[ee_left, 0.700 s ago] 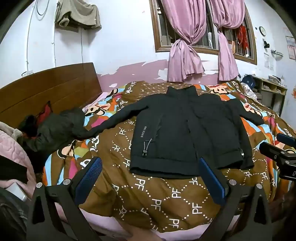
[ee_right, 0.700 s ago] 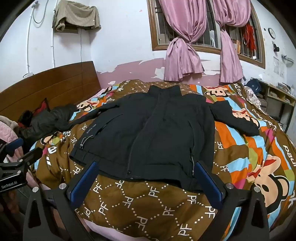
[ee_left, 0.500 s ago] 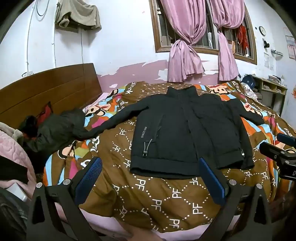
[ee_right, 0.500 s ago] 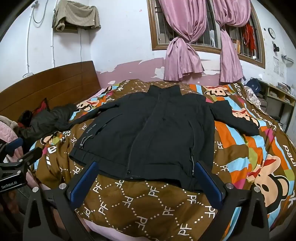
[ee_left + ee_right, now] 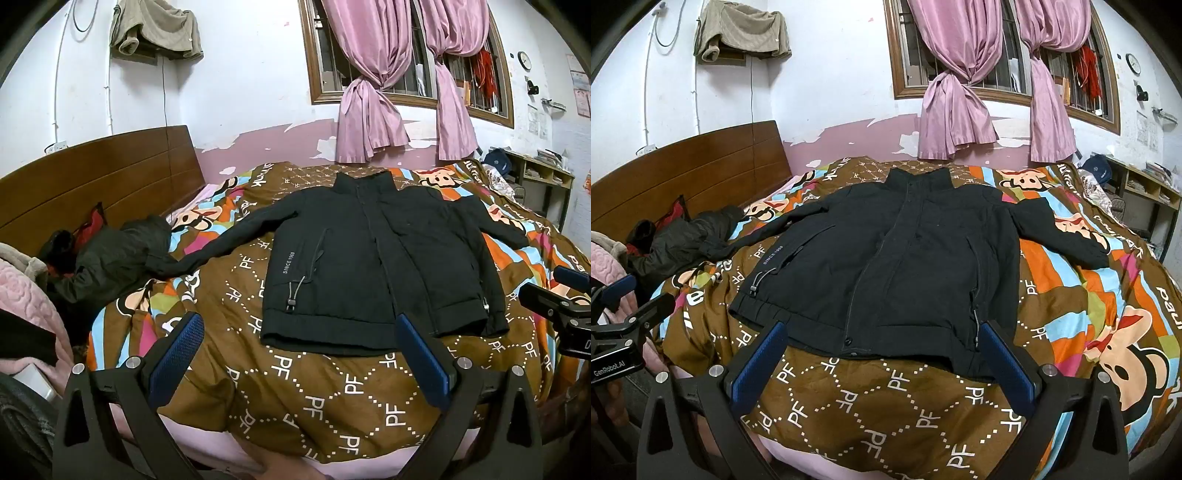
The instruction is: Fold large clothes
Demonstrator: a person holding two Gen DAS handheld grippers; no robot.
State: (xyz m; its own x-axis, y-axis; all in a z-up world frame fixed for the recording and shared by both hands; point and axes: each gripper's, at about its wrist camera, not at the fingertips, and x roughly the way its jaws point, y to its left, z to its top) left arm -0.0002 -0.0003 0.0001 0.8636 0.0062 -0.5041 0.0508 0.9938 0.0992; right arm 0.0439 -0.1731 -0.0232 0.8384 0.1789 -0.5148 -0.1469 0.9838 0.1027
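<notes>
A black jacket (image 5: 373,266) lies flat and front-up on the patterned quilt (image 5: 303,402), sleeves spread. The left sleeve reaches a crumpled dark coat (image 5: 110,258) by the wooden headboard (image 5: 92,181). The left gripper (image 5: 299,363) and right gripper (image 5: 882,363) hang over the near bed edge, both spread wide and empty, short of the hem.

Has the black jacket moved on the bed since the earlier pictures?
No. The black jacket lies flat in the same place against the quilt's PF pattern, and its left sleeve reaches the same spot.
</notes>
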